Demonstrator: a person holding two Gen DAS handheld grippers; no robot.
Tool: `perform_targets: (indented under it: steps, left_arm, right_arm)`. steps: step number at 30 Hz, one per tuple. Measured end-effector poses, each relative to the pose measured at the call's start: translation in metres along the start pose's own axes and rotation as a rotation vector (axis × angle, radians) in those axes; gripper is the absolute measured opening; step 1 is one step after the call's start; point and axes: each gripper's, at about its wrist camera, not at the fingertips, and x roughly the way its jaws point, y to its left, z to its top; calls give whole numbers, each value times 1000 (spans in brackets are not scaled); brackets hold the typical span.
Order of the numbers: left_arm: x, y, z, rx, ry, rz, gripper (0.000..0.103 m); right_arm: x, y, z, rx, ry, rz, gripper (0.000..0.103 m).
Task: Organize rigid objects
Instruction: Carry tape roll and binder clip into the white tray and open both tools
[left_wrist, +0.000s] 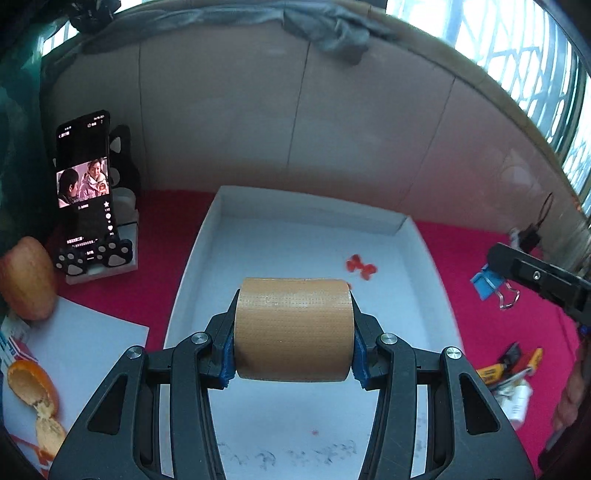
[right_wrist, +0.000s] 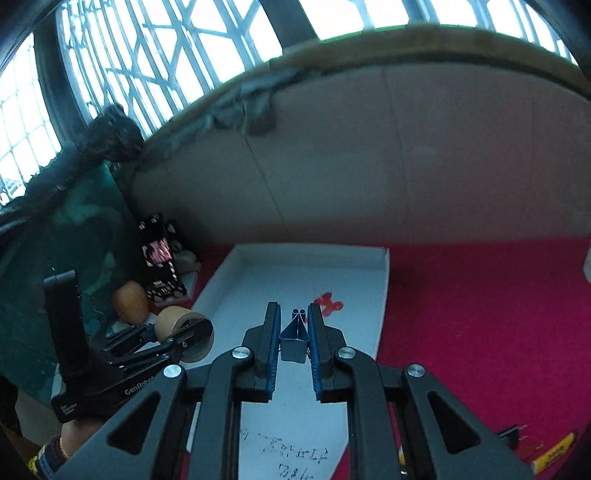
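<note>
on your left, a phone (left_wrist: 86, 184) leans in its stand beside orange peel (left_wrist: 35, 402) on paper. your left gripper (left_wrist: 293, 332) grips a tan roll of tape (left_wrist: 293, 328) by its flat ends, above the white tray (left_wrist: 192, 266) — a small red piece (left_wrist: 360, 266) lies inside. your right gripper (right_wrist: 293, 332) is clenched on a blue binder clip (right_wrist: 294, 341), also over the tray. another blue clip (left_wrist: 487, 282) lies on the red cloth (left_wrist: 498, 332), right of the tray.

You hold a tan tape roll (left_wrist: 292, 328) sideways above the white tray (left_wrist: 192, 258); a blue binder clip (right_wrist: 294, 338) hangs over it, too.
</note>
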Motion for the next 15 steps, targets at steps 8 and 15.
perform_targets:
  steps: [8,15]
  left_arm:
    - [22,5,-2,-24,32,58,48]
    - [34,22,3,-89,61,80,51]
  right_arm:
    - [47,9,-3,2,68,-27,13]
    - [62,10,-8,-1,98,-49,15]
